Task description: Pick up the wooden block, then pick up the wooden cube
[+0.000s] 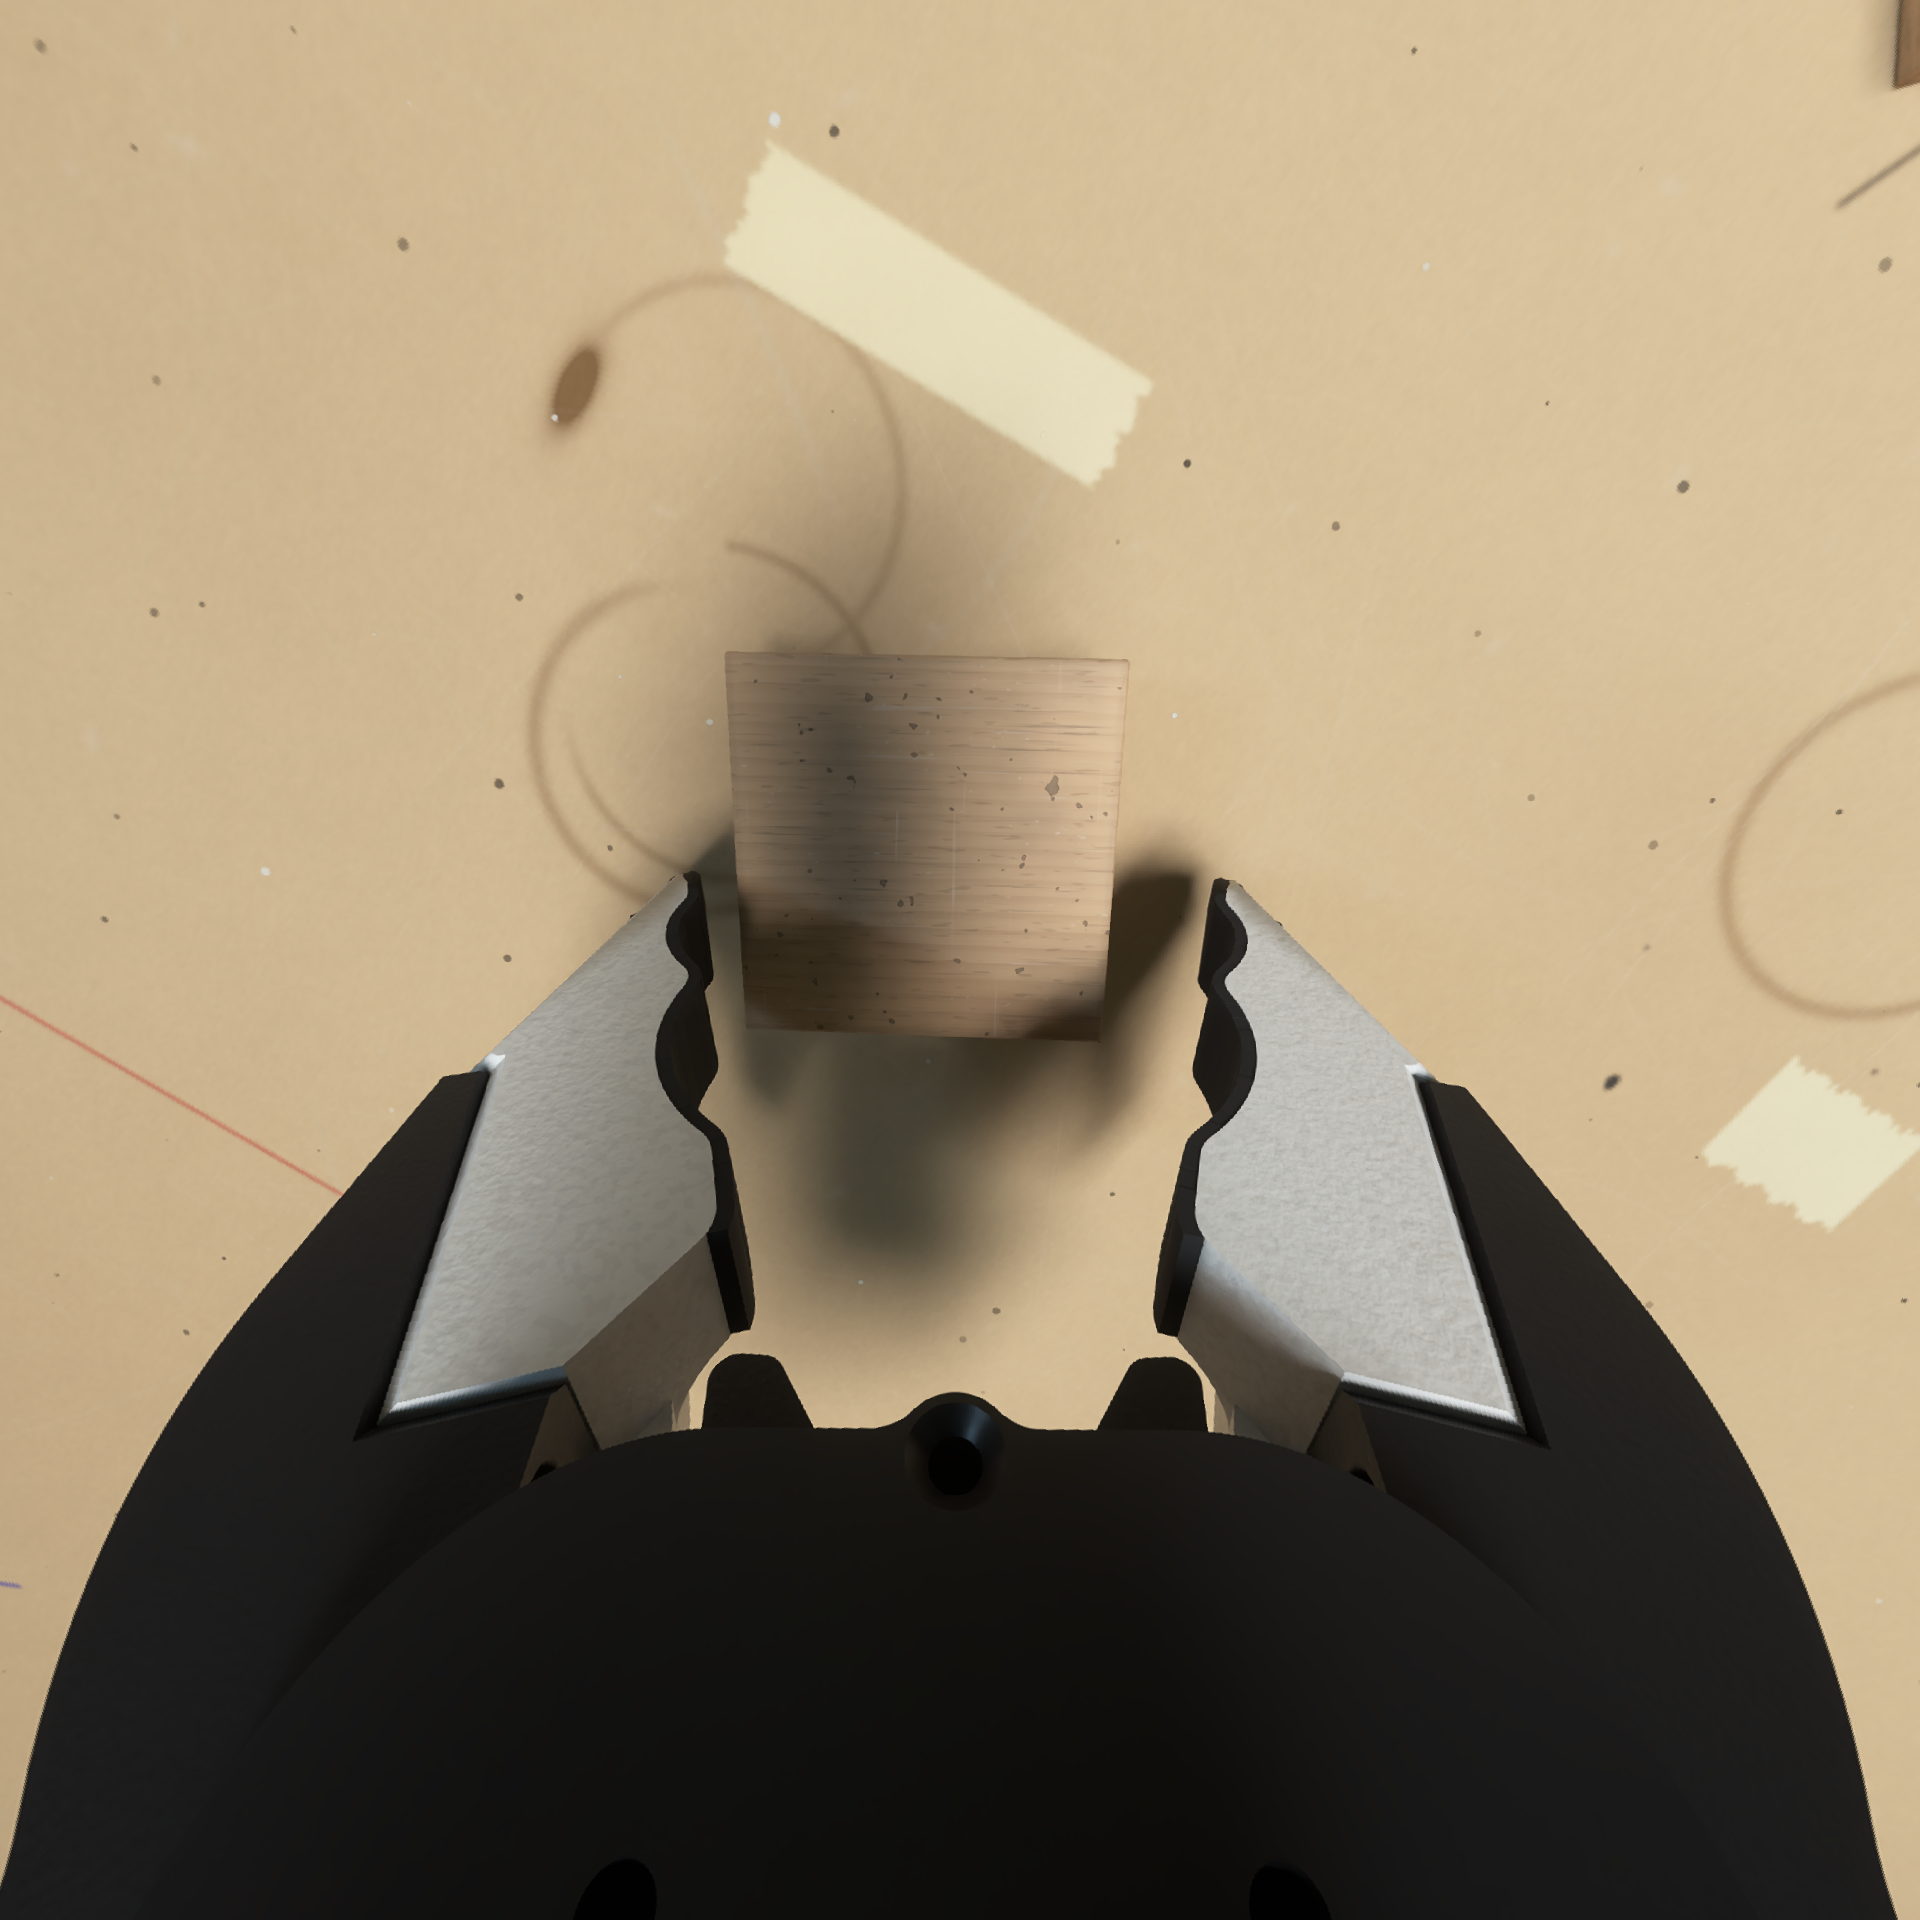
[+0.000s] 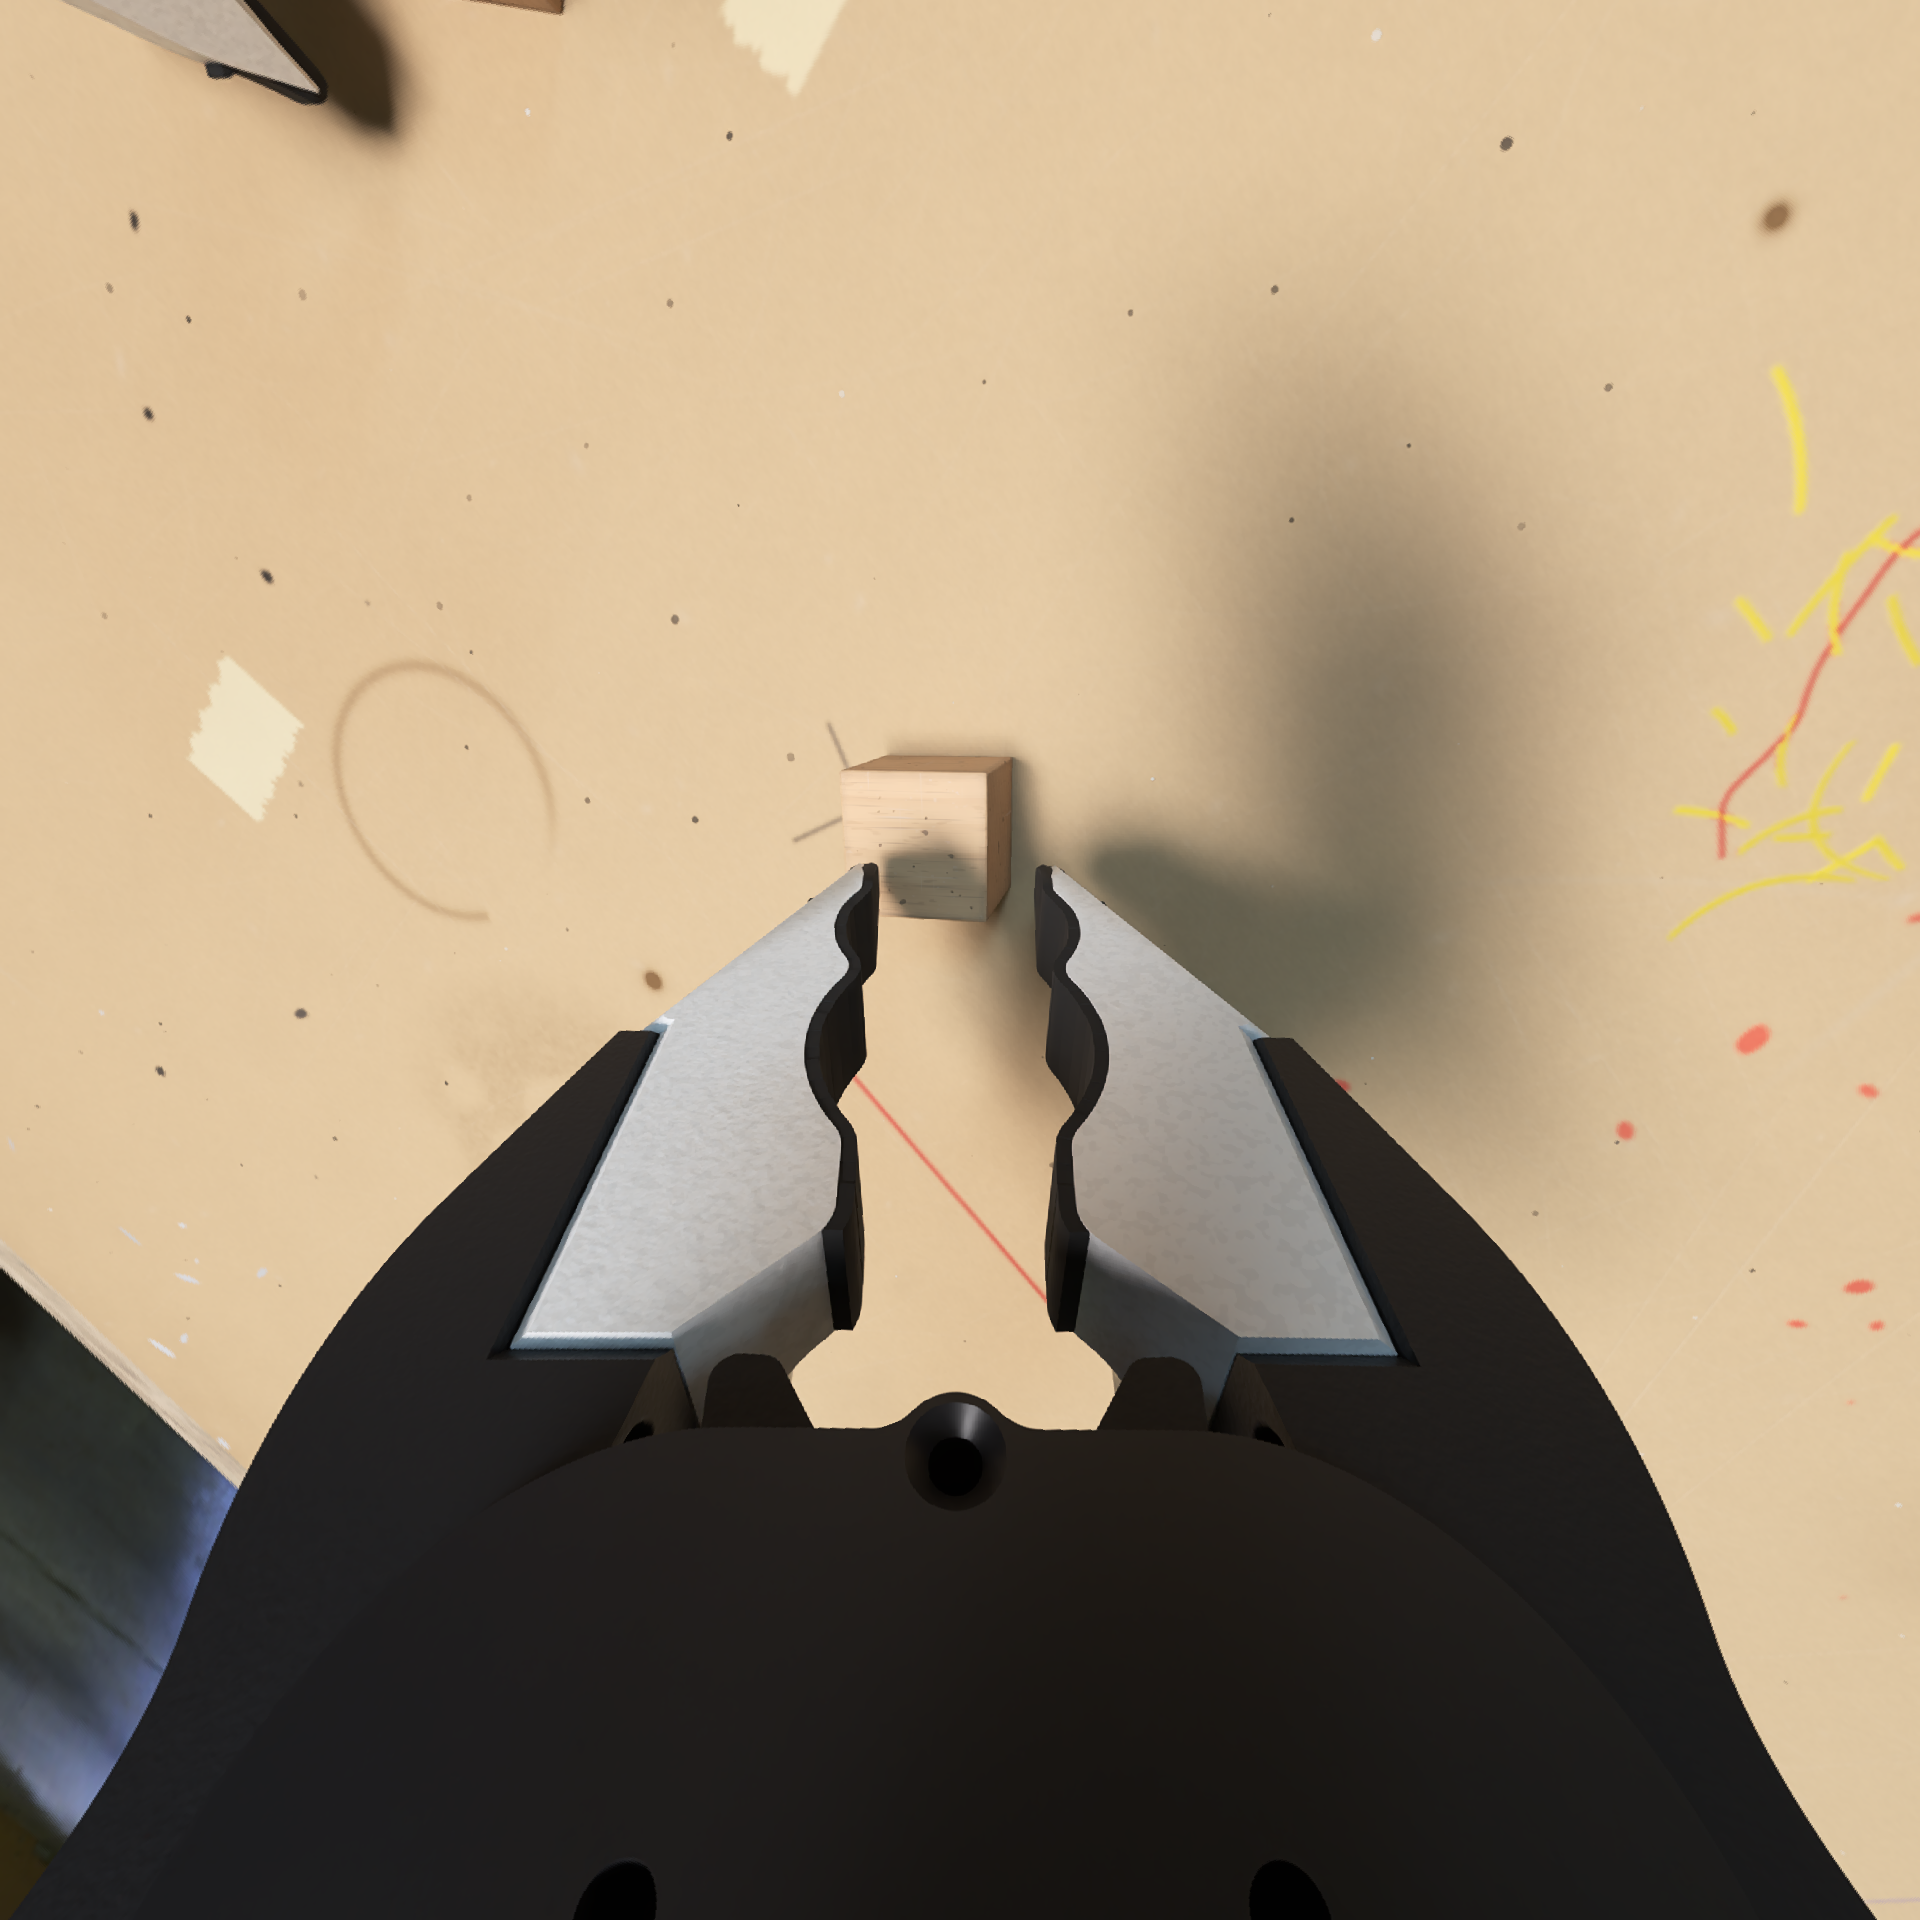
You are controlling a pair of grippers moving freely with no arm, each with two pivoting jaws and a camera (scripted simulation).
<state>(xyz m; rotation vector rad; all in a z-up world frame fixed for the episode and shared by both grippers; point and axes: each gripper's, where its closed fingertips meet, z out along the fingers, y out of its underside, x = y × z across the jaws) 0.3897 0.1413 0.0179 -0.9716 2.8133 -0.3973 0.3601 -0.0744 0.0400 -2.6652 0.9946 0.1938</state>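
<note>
Looking down: left gripper (image 1: 954, 894), jaws spread and empty, straddles the wooden block (image 1: 925, 844) at frame centre, block just narrower than the gap. Right gripper (image 2: 954, 878), also unclenched, sits above the wooden cube (image 2: 925, 836), centre frame.

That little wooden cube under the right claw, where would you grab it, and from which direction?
From straight above, on its two opposite side faces. The cube sits flat on the table with nothing touching it, and its sides are flat and parallel, so two fingers can press them squarely. The right gripper is already open slightly wider than the cube, its gap lined up roughly over it.
</note>
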